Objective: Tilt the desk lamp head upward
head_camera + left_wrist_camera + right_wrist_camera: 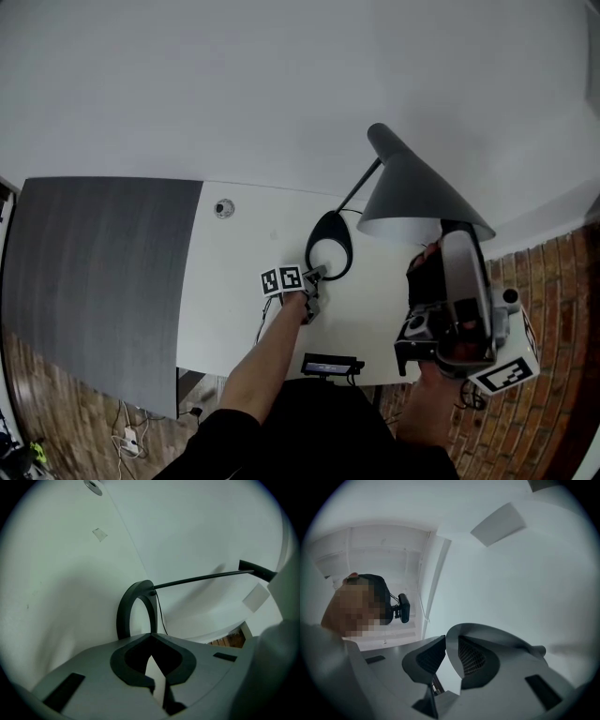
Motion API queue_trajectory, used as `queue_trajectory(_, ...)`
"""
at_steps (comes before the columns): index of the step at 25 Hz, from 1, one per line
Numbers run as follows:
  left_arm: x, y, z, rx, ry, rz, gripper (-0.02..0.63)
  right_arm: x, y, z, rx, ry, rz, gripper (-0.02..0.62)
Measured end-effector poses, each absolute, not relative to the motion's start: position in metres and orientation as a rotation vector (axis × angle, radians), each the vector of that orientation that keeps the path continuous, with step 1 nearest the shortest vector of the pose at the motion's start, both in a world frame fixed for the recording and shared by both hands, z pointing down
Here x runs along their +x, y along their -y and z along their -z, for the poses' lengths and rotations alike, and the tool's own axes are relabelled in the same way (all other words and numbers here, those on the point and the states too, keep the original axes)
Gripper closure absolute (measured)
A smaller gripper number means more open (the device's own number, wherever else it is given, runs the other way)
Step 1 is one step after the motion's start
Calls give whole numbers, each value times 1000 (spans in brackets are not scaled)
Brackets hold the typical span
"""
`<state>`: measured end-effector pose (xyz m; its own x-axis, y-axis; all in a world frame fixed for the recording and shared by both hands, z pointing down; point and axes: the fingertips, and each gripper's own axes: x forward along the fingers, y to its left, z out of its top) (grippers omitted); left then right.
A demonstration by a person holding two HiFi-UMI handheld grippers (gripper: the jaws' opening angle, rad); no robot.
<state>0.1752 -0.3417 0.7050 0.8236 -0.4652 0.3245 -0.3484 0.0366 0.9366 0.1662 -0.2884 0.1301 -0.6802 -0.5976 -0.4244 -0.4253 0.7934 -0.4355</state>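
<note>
White desk point(244, 272), frame centre: left gripper point(150, 637) clenched empty at lamp base point(121, 616); right gripper point(443, 641) clenched empty by lamp head point(412, 192). Risk: push slips off rim, base skids.

I see the desk lamp point(412, 183) from well above: the head camera point(403, 607) looks steeply down on it. The left gripper point(316, 281) camera sits low, close to the lamp's ring base point(123, 613), facing it; both views share base and stem point(201, 578). The right gripper point(448, 246) camera, just beside the shade point(433, 211), faces up at that head camera.
</note>
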Motion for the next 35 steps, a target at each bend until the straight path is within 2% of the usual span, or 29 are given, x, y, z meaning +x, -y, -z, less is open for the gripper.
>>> queue_trajectory(22, 178, 340, -706, 1564, 643, 62, 597, 174, 305, -113, -742, -2221, 647, 504)
queue_trajectory(35, 177, 339, -706, 1565, 647, 55, 597, 174, 306, -110, -718, -2184, 681, 503)
